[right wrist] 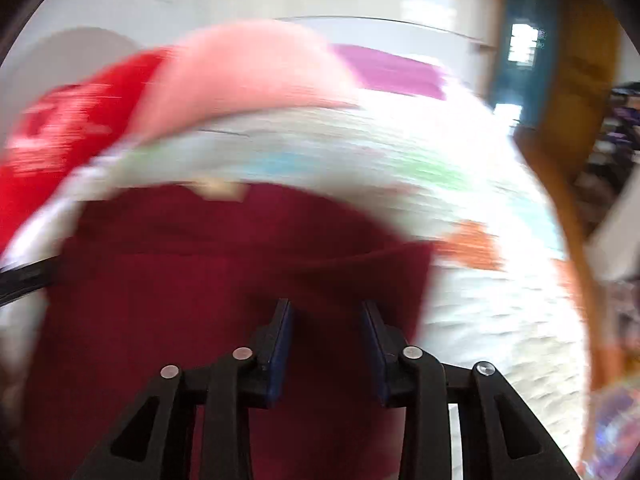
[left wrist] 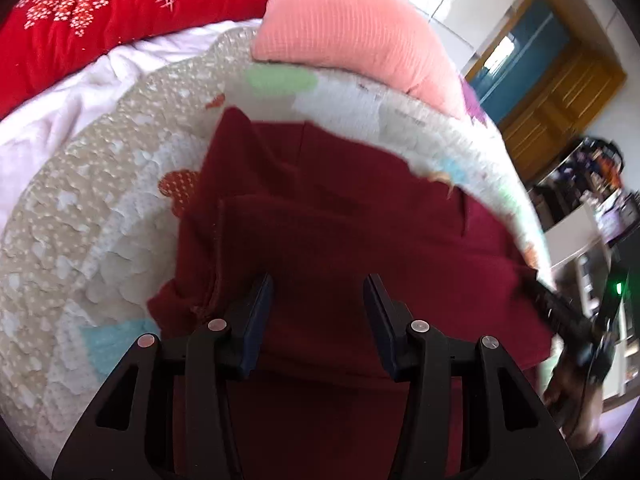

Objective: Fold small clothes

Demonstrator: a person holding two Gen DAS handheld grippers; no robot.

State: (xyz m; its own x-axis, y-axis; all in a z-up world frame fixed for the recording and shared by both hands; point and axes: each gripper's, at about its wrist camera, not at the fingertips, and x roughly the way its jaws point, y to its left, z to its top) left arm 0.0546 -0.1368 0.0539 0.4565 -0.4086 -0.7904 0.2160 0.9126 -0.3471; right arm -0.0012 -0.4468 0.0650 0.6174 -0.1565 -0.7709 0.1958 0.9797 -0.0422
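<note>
A dark red garment (left wrist: pixel 320 208) lies partly folded on a quilted bed cover (left wrist: pixel 80 208), with a doubled layer at its left side. My left gripper (left wrist: pixel 319 284) is open and empty just above the garment's near part. In the left wrist view the right gripper's black finger (left wrist: pixel 560 308) shows at the garment's right edge. In the blurred right wrist view the same garment (right wrist: pixel 180 280) fills the lower left, and my right gripper (right wrist: pixel 326 308) is open above its right part, holding nothing.
A pink pillow (left wrist: pixel 352 28) and a red patterned blanket (left wrist: pixel 80 12) lie at the far side of the bed. A white sheet (left wrist: pixel 48 116) lies at the left. A wooden door (left wrist: pixel 560 92) and cluttered shelves (left wrist: pixel 592 184) stand at the right, beyond the bed edge.
</note>
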